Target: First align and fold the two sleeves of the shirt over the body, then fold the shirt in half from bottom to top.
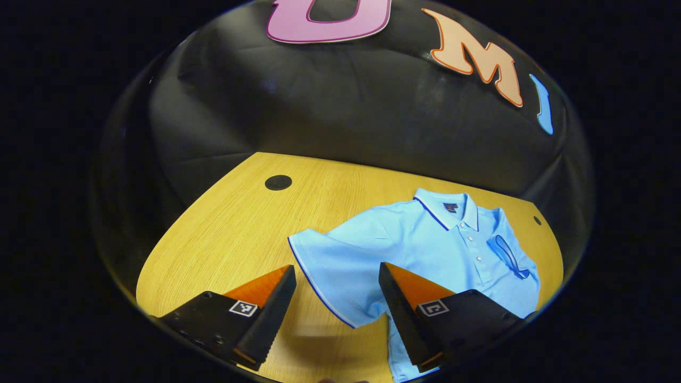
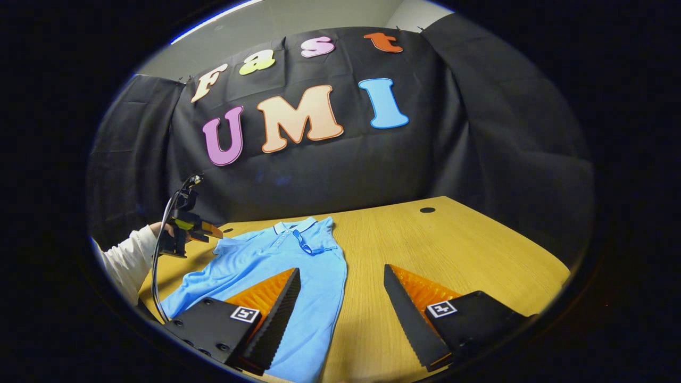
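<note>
- Left gripper (image 1: pixel 337 303): fingers spread, holding nothing, above the near sleeve (image 1: pixel 332 266) of the shirt (image 1: pixel 425 244).
- Right gripper (image 2: pixel 342 306): fingers spread, empty, over the shirt's edge.
- Shirt lies flat on the table (image 1: pixel 239 234), far sleeve folded over the body.

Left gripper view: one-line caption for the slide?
Open left claw hovers over the spread sleeve of a light-blue polo shirt lying on the wooden table, the other sleeve already folded over the body.

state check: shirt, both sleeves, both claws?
Light blue polo shirt: flat on the wooden table, unfolded bottom to top.
Left sleeve: spread out, unfolded.
Right sleeve: folded over the body.
Left claw: open, above the left sleeve.
Right claw: open, holding nothing.
</note>
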The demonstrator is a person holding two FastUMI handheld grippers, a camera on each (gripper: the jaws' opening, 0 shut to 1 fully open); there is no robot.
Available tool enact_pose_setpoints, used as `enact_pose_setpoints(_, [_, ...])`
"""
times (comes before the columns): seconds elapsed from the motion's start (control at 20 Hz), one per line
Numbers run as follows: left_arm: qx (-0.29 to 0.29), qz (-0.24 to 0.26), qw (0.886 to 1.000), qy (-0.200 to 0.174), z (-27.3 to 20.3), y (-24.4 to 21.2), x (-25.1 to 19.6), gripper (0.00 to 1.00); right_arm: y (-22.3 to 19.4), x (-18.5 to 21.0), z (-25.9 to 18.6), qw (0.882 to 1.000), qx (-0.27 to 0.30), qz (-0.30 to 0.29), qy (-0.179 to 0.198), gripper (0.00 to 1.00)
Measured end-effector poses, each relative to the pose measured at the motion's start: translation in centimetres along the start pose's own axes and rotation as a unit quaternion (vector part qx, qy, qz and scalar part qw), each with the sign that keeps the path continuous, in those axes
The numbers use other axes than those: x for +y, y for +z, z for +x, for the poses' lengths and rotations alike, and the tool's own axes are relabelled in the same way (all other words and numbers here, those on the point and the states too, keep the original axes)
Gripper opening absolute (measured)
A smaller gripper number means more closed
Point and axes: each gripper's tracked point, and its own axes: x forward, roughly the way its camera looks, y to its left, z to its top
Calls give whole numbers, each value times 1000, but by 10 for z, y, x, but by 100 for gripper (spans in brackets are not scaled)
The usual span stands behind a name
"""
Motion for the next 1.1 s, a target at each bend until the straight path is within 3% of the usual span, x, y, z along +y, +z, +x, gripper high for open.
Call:
enact_pose_setpoints(0.5, [26,17,1000,5,23,-18,4,84,2,-11,-2,1000,-5,2,-12,98])
enact_pose_setpoints(0.6, [29,24,999,15,23,-20,11,75,-1,-11,-2,1000,-3,5,-12,98])
enact_pose_setpoints(0.7, [25,27,999,4,27,-18,8,54,-1,-11,-2,1000,-3,10,-11,98])
enact_pose_setpoints(0.75, [22,25,999,2,25,-18,7,49,-2,-11,-2,1000,-2,10,-12,98])
enact_pose_setpoints(0.8, [18,22,1000,-1,27,-17,6,40,-3,-13,-2,1000,-2,10,-13,98])
enact_pose_setpoints(0.85, [18,19,1000,-6,25,-18,5,20,-3,-13,-2,1000,-1,9,-13,98])
enact_pose_setpoints(0.9, [17,16,1000,-8,26,-17,3,13,-4,-13,-3,1000,-2,8,-13,94])
enact_pose_setpoints(0.95, [15,15,1000,-10,26,-17,3,6,-5,-13,-3,1000,-1,7,-14,98])
enact_pose_setpoints(1.1, [8,15,1000,-9,25,-12,3,0,-5,-16,-8,1000,-2,6,-19,98])
